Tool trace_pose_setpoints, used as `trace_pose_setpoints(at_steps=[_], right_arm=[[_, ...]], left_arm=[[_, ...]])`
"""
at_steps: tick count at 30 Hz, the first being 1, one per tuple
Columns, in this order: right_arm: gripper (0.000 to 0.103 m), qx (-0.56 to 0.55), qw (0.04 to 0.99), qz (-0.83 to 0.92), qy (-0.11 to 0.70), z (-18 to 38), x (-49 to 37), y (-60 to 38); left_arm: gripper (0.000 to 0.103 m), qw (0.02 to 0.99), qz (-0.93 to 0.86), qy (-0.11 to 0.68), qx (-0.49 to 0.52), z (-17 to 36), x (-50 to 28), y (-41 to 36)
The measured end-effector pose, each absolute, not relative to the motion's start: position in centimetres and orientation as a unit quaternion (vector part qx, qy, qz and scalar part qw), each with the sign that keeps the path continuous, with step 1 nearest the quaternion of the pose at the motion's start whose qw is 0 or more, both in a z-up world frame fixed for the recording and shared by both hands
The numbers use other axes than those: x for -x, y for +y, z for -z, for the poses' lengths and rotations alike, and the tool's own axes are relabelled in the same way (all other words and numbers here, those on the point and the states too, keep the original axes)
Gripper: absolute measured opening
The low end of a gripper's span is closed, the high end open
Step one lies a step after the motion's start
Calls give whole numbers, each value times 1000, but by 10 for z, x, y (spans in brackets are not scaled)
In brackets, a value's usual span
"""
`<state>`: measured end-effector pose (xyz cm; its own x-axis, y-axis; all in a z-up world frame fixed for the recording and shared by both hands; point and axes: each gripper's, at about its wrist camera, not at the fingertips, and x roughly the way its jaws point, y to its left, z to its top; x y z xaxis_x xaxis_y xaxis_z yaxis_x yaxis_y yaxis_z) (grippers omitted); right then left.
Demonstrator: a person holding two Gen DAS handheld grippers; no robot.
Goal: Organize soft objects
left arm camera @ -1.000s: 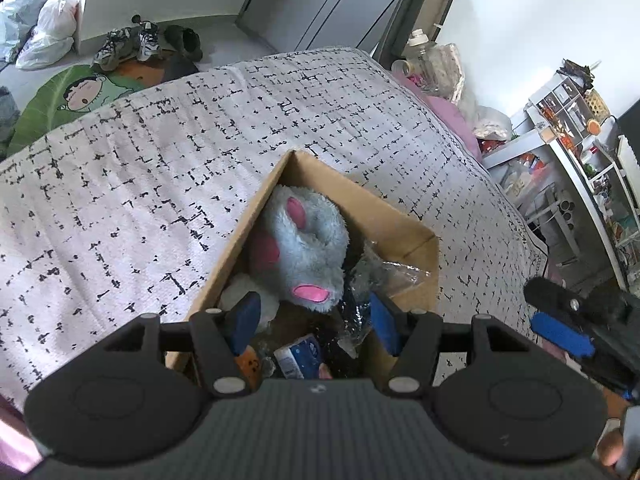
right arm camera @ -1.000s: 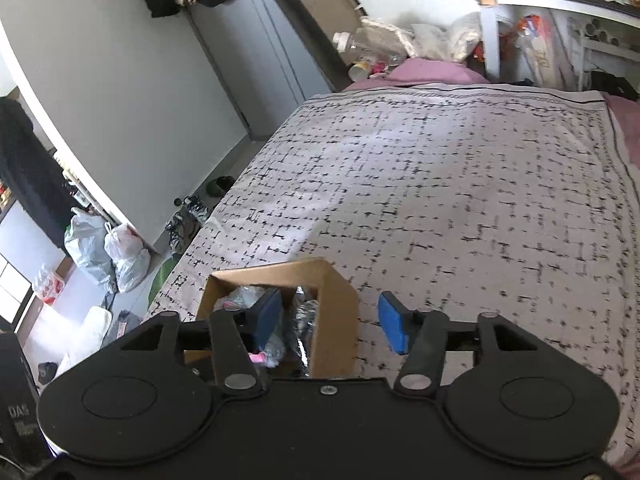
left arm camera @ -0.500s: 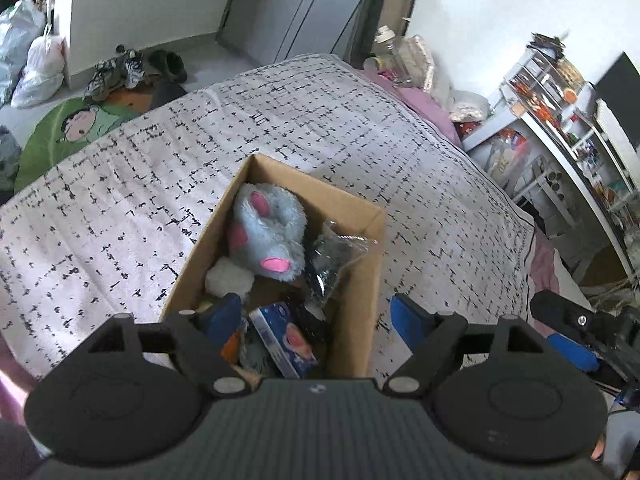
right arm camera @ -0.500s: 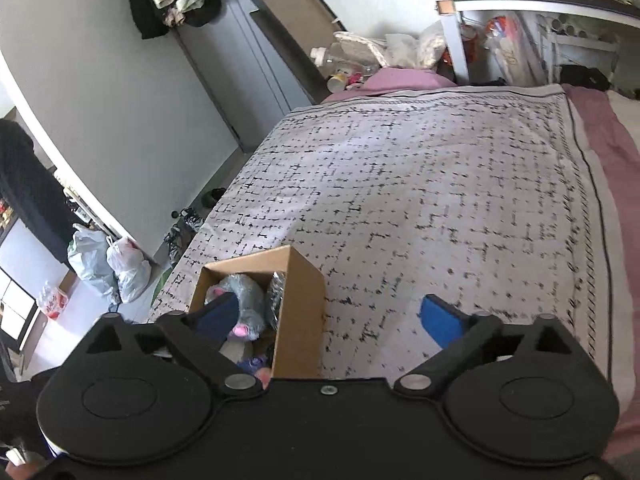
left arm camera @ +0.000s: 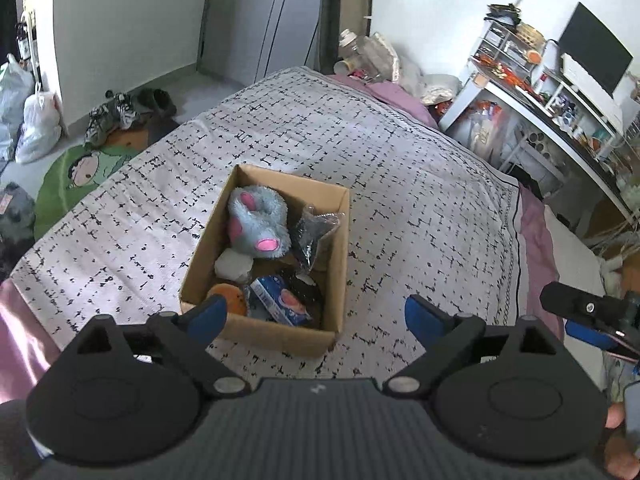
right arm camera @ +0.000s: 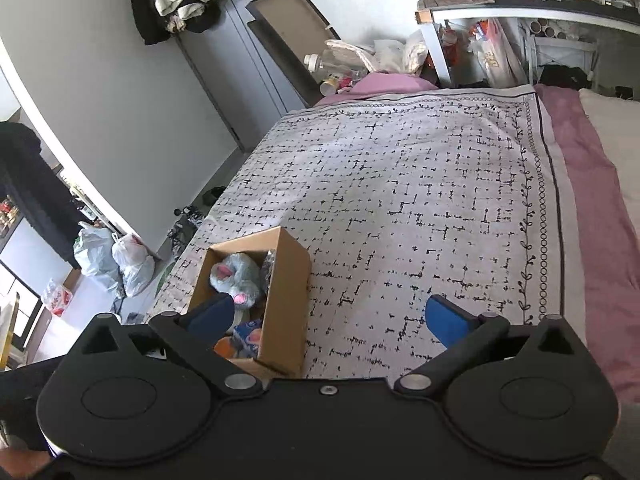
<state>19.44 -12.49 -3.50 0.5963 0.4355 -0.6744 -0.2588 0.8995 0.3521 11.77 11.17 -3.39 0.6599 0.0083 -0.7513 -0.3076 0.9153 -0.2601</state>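
Bedrm, patterned bedspread point(left arm camera: 400, 184) covering the bed; box point(left arm camera: 276, 336) sitting on it w/ plush point(left arm camera: 258, 222) etc. inside. Both grippers hovering w/ jaws wide apart, holding nothing. Box is lying just fwd-left of the L gripper point(left arm camera: 312, 314), further left of the R gripper point(right arm camera: 328, 318), so L is nearer.

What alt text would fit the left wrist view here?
An open cardboard box sits on a patterned bedspread, holding a grey and pink plush toy, a clear plastic bag and other small items. The left gripper hangs open and empty over the box's near edge.
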Motion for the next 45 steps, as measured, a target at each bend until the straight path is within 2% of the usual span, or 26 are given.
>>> trace_pose_setpoints(at_steps=[20, 45], right_arm=[[103, -40, 912, -200, 356, -11, -126, -141], [103, -12, 919, -198, 341, -19, -99, -159]], left_arm=[[96, 907, -82, 386, 143, -8, -53, 83], [96, 919, -81, 372, 102, -26, -22, 56]])
